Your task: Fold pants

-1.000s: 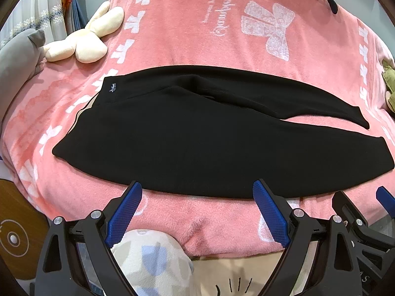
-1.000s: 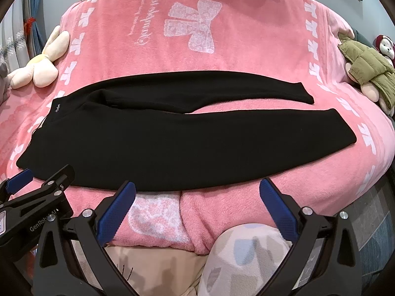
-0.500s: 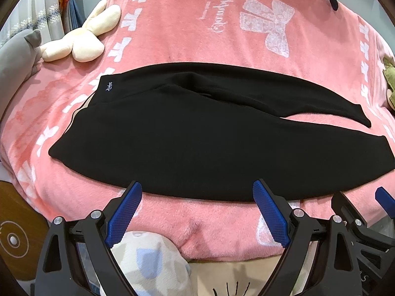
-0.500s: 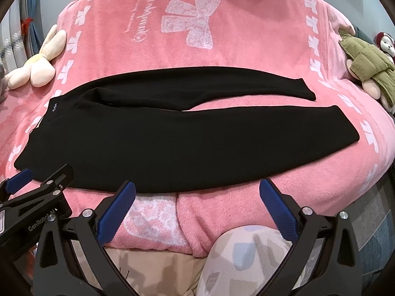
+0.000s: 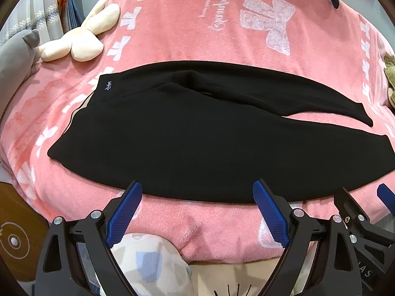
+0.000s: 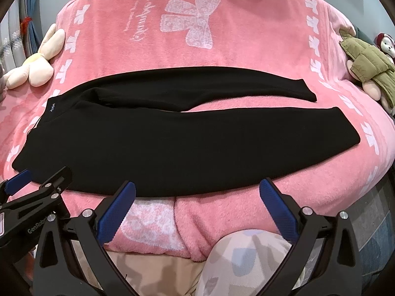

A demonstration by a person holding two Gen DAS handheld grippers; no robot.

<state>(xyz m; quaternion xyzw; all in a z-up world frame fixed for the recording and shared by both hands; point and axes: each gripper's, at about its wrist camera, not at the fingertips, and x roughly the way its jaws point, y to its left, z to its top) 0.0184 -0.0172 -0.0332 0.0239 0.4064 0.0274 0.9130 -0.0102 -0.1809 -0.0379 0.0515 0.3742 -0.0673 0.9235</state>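
Note:
Black pants point(image 5: 197, 133) lie flat across a pink blanket point(image 5: 222, 24), waistband at the left, both legs stretching right, the far leg shorter in view. They also show in the right wrist view point(image 6: 160, 143). My left gripper point(image 5: 197, 197) is open and empty, its blue pads point(image 5: 123, 212) just at the pants' near edge. My right gripper point(image 6: 197, 194) is open and empty, at the near edge further right. The left gripper's finger point(image 6: 34, 192) shows at the lower left of the right wrist view.
A cream plush toy point(image 5: 79, 42) lies at the blanket's left. A plush in an olive jacket point(image 6: 370, 64) lies at the right edge. A grey cushion point(image 5: 14, 59) sits far left. My patterned knees point(image 6: 246, 259) are below the bed edge.
Both grippers have moved slightly forward toward the pants' near edge. The pants have not moved.

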